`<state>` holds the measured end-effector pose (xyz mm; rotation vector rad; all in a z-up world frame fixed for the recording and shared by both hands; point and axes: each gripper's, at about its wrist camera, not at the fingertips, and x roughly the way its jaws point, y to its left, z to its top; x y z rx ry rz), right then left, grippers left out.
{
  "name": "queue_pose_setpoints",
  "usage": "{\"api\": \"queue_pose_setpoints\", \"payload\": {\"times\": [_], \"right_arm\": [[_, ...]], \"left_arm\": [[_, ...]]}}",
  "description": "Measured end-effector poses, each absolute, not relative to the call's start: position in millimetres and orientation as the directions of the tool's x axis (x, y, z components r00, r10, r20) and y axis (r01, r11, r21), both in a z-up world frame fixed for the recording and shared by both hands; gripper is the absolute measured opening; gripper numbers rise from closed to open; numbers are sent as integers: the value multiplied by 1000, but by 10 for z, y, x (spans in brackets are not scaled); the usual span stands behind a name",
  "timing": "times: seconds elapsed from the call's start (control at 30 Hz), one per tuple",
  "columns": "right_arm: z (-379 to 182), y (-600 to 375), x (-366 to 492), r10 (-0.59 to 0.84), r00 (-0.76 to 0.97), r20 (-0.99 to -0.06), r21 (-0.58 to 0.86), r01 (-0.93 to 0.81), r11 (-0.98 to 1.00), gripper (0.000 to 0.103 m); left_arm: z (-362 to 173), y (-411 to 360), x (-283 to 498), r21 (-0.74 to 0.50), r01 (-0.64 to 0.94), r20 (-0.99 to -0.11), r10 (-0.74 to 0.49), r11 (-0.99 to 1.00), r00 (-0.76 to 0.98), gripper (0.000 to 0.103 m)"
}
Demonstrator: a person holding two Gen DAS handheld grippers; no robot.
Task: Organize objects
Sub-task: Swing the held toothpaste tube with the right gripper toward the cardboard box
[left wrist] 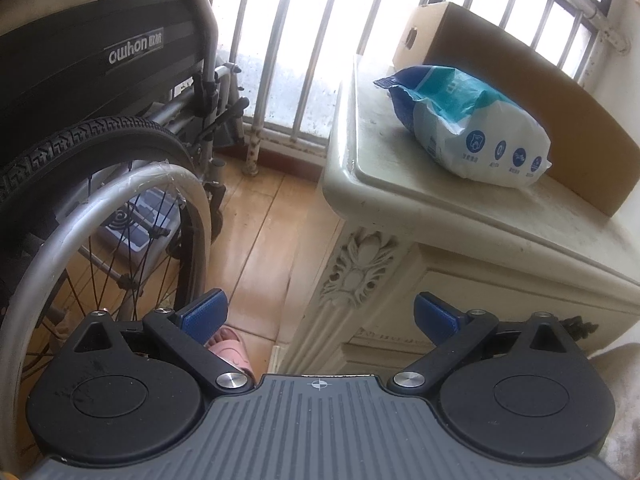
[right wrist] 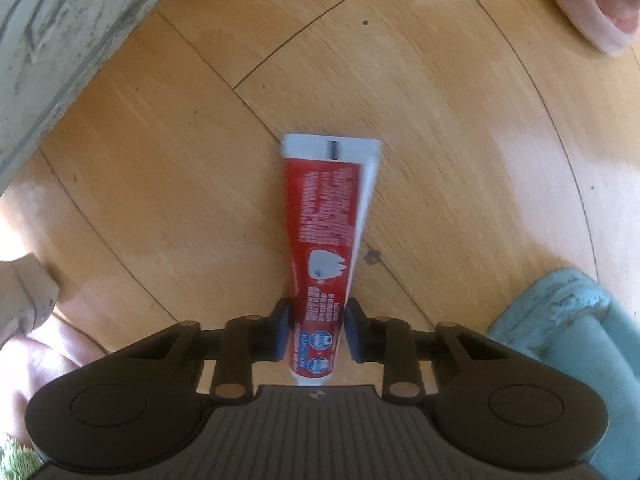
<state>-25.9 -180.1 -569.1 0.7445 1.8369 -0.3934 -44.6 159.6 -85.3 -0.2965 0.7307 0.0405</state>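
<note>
My right gripper [right wrist: 316, 334] is shut on a red toothpaste tube [right wrist: 326, 236], gripping it near its cap end. The tube points away from me over the wooden floor [right wrist: 440, 120], its flat white crimp farthest out. My left gripper [left wrist: 318, 318] is open and empty, held in front of a cream carved cabinet [left wrist: 400, 280]. On the cabinet top lies a blue and white pack of wipes [left wrist: 468, 124] against a brown cardboard box [left wrist: 532, 92].
A wheelchair [left wrist: 100, 140] stands left of the cabinet, before a barred window [left wrist: 304, 52]. A pink slipper [left wrist: 232, 350] shows below the left gripper. In the right wrist view there are a pink slipper [right wrist: 592, 4], a teal object [right wrist: 572, 344] and a cream furniture edge [right wrist: 60, 48].
</note>
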Motion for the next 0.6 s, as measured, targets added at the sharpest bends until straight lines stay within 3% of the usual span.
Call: {"api": "queue_pose_setpoints", "payload": {"times": [0.33,0.6], "right_arm": [[-5119,-2116,-380,415,-190,-890,196,663,723,28],[-4301,-2382,-589,592,-124,-796,367,678,637,28]], "left_arm": [[-808,1454,-477,-291,-75,-630,-131,954,766,100],[-707,1236,-572,-308,14,-594,-203,951,779,100]]}}
